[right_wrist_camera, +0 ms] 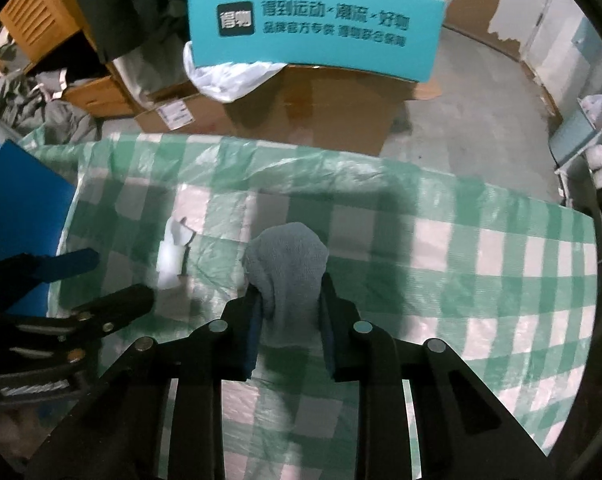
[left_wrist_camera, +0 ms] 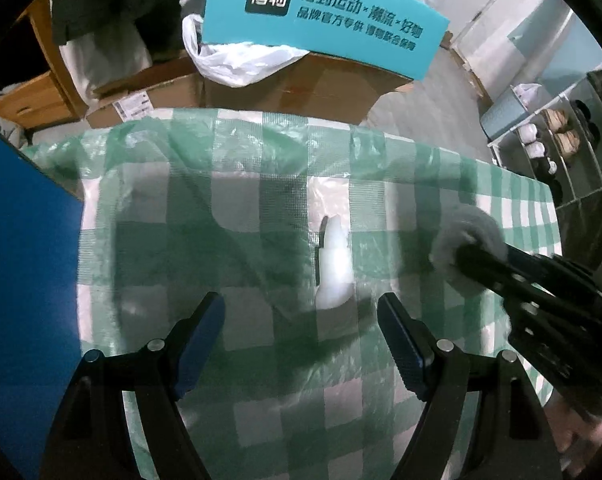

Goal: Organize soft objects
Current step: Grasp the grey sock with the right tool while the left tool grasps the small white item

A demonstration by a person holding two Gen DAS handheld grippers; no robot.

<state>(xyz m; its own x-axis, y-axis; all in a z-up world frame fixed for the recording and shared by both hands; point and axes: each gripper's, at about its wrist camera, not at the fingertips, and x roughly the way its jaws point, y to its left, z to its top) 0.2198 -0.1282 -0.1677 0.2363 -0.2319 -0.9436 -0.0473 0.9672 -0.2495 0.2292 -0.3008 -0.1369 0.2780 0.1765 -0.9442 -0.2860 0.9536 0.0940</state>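
Right claw is clamped on the grey cloth: pads pinch the lower part of the bundle, bunched top pokes out past the tips, and the left wrist view shows the same grip from the side. Left claw hangs wide with nothing between the fingers, aimed steeply down at the white soft piece, which lies flat on the tabletop just ahead of the tips with a thin dark strip along its left edge; can't tell what that strip is. Both items sit on the green-check plastic sheet covering the tabletop. Blue panel stands at the left edge; cardboard boxes and a teal printed box sit behind. Judgement: step in hand is securing the cloth and lining up the left claw for the white piece. To do it well: lift the cloth straight up so the crinkly sheet doesn't come with it, check no plastic is caught in the pinch. For the left claw, centre the fingers across the narrow width of the white piece, descend until the tips touch the sheet, then close gently; it is thin and could slide or fold.
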